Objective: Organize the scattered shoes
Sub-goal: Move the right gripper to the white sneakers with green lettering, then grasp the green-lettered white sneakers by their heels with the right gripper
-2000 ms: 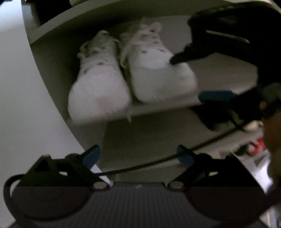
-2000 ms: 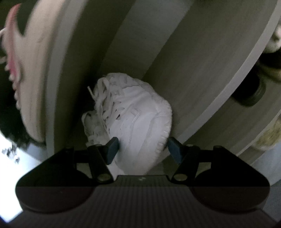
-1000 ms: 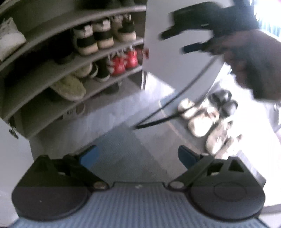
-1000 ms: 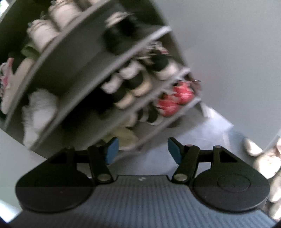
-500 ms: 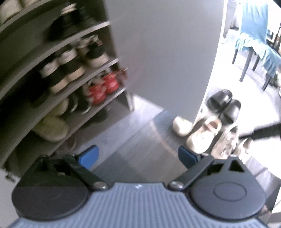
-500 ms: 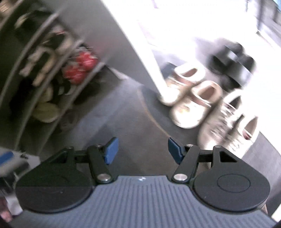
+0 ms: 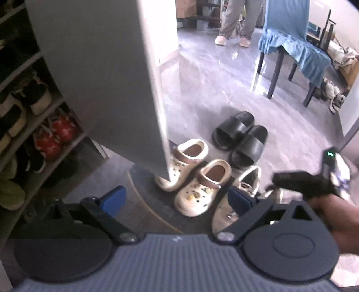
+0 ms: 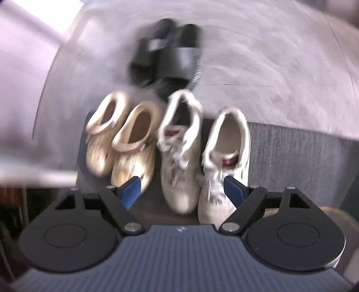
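On the floor lie a pair of cream clogs (image 7: 197,186) (image 8: 125,143), a pair of white sneakers (image 8: 202,157) (image 7: 244,184) and a pair of black slides (image 7: 240,137) (image 8: 168,54). My left gripper (image 7: 177,198) is open and empty, above the dark mat (image 7: 152,197) near the clogs. My right gripper (image 8: 182,188) is open and empty, hovering over the toes of the white sneakers. It shows blurred at the right of the left wrist view (image 7: 300,179).
An open shoe cabinet (image 7: 29,125) with shelves of shoes, including red ones (image 7: 56,134), stands at left; its grey door (image 7: 107,78) juts out over the clogs. A chair with blue cloth (image 7: 291,45) and a standing person (image 7: 233,20) are farther back.
Both grippers have swung away from the white shoes on the cabinet shelf and down toward the shoes on the floor. The right gripper now faces the white sneakers.
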The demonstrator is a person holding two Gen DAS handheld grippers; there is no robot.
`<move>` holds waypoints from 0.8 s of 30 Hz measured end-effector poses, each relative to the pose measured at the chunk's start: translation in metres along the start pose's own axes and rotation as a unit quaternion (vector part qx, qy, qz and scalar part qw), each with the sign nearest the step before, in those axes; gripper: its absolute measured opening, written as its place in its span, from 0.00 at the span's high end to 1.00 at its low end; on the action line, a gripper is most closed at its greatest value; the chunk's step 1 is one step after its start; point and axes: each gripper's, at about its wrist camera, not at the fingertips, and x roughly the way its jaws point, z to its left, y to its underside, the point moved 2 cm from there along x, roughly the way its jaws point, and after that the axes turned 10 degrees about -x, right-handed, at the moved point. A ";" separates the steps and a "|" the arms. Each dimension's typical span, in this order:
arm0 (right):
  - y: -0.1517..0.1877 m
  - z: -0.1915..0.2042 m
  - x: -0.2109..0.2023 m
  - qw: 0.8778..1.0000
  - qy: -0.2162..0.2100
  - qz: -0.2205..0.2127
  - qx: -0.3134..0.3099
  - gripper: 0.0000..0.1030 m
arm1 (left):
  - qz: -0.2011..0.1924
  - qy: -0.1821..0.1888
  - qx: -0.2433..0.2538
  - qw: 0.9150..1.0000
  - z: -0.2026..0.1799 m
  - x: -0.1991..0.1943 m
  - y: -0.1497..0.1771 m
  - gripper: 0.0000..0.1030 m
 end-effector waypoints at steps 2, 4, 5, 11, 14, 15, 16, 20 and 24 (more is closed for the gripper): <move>-0.012 -0.011 0.035 1.000 -0.001 -0.006 0.024 0.20 | 0.012 -0.007 -0.008 1.000 -0.010 0.014 0.013 0.05; -0.018 -0.015 0.057 0.999 0.013 -0.009 0.031 0.20 | 0.022 -0.012 -0.016 1.000 -0.014 0.023 0.024 0.05; -0.021 -0.017 0.067 0.999 0.020 -0.010 0.035 0.20 | 0.025 -0.013 -0.017 0.999 -0.015 0.026 0.030 0.05; -0.034 -0.036 0.133 0.993 0.058 -0.010 0.100 0.20 | 0.048 -0.028 -0.012 0.998 -0.021 0.041 0.061 0.05; -0.039 -0.042 0.154 0.992 0.048 -0.002 0.114 0.21 | 0.059 -0.034 -0.022 0.997 -0.022 0.051 0.068 0.05; -0.041 -0.042 0.160 0.992 0.053 0.000 0.111 0.26 | 0.061 -0.036 -0.025 0.997 -0.022 0.053 0.070 0.05; -0.042 -0.042 0.163 0.992 0.059 0.003 0.110 0.29 | 0.062 -0.039 -0.028 0.997 -0.023 0.054 0.071 0.05; -0.045 -0.041 0.182 0.991 0.083 0.018 0.099 0.37 | 0.065 -0.041 -0.045 0.996 -0.023 0.057 0.075 0.05; -0.048 -0.035 0.193 0.993 0.114 0.013 0.040 0.38 | 0.068 -0.043 -0.049 0.996 -0.022 0.059 0.080 0.05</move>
